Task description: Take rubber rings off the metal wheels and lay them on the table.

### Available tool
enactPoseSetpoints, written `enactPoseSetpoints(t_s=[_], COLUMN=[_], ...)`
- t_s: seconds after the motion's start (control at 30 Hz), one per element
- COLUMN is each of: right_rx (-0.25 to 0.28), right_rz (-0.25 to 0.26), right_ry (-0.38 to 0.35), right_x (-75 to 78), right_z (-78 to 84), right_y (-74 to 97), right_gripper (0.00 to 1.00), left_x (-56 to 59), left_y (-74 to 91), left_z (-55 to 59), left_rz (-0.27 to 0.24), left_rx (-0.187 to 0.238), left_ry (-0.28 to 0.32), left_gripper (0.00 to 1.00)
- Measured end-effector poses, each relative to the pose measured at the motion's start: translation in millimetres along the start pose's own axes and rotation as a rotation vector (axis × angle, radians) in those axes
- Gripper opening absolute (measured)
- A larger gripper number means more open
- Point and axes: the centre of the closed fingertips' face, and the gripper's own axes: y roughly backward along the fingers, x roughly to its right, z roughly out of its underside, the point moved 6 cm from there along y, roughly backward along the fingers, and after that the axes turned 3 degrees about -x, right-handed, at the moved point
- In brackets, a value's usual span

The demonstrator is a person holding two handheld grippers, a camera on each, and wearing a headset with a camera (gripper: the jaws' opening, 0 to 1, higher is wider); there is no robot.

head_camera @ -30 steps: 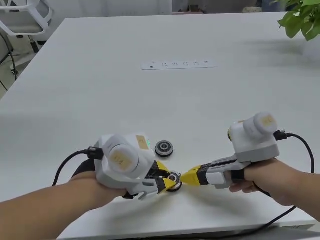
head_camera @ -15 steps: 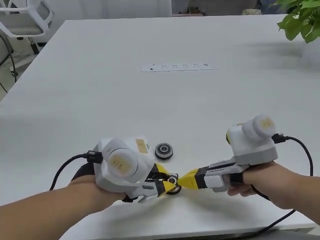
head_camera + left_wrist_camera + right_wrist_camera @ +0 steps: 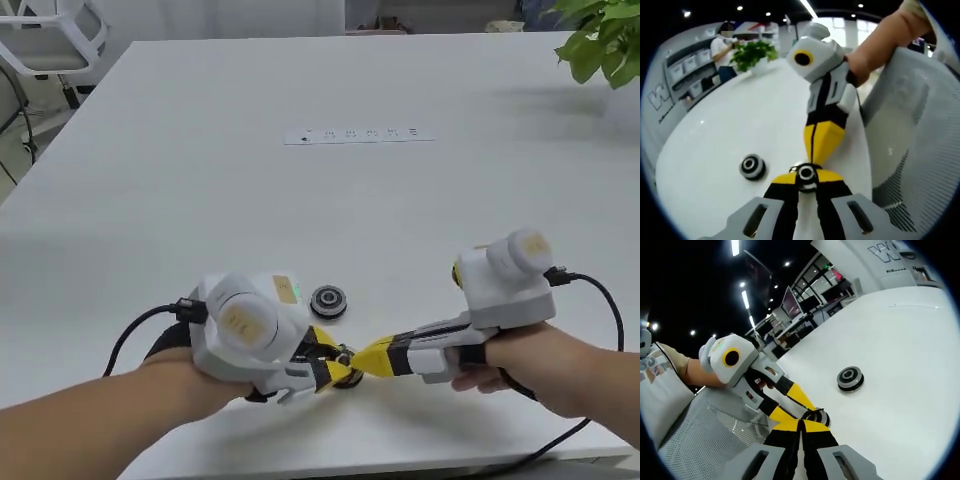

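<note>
My left gripper (image 3: 338, 366) is shut on a small metal wheel (image 3: 346, 359) with a dark rubber ring, held just above the white table (image 3: 200, 180) near its front edge. The same wheel (image 3: 806, 174) sits between the yellow tips in the left gripper view. My right gripper (image 3: 362, 359) comes in from the right, jaws shut, its tips against the wheel's rim (image 3: 819, 416). I cannot tell whether it pinches the ring. A second wheel (image 3: 328, 300) with its rubber ring lies flat on the table just behind; this second wheel (image 3: 752, 166) (image 3: 850, 378) is also in both gripper views.
A white power strip (image 3: 358, 134) lies mid-table. A green plant (image 3: 600, 40) stands at the far right corner and an office chair (image 3: 50, 30) at the far left. The table's front edge (image 3: 400, 465) runs just below the grippers. Cables trail from both grippers.
Both grippers stay together at the held wheel; the right gripper's tips have edged slightly closer against it. The second wheel has not moved.
</note>
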Motion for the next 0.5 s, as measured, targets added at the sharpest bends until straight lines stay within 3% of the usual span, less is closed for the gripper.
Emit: enactPoseSetpoints(t_s=[0.17, 0.5], right_rx=[-0.01, -0.001], right_rz=[0.032, 0.047], right_ry=[-0.005, -0.005], right_x=[6.0, 7.2], right_z=[2.0, -1.1], right_y=[2.4, 5.6], right_gripper=[0.0, 0.0], left_x=[-0.5, -2.0], left_y=[-0.1, 1.7], left_z=[0.3, -1.1], left_rz=[0.003, 0.026], left_rx=[0.01, 0.006], left_ry=[0.0, 0.03], left_gripper=[0.12, 0.14])
